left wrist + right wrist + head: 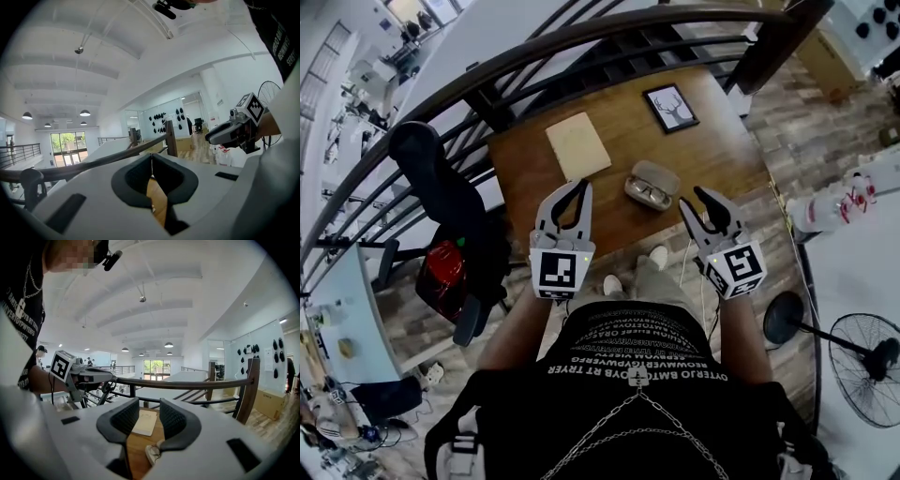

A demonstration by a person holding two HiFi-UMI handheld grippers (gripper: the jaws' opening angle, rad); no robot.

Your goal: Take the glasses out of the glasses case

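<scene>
— What sits closest?
— The person's black shirt (637,361), filling the near edge. Just past it both claws hang side by side over the near rim of the worktop (727,150), pointing away from the body; it looks like a ready stance

— And how are they set?
— The left claw (582,187) is clenched, tips meeting with nothing between them. The right claw (690,201) is released: its jaws stand apart, and only bare wood and things lying farther off show through the gap

— Where is the case?
— The glasses case (652,184) lies open on the worktop beyond the claws and between them, nearer the right one. The glasses (650,194) seem to rest in its lower half, untouched

— Why one spread and one closed?
— I'd judge the spread right claw is meant to pinch the frame, while the clenched left could hold the case steady

— Anything crowding it?
— A beige pad (577,145) lies far-left and a framed picture (671,107) farther back, both apart from the case
</scene>
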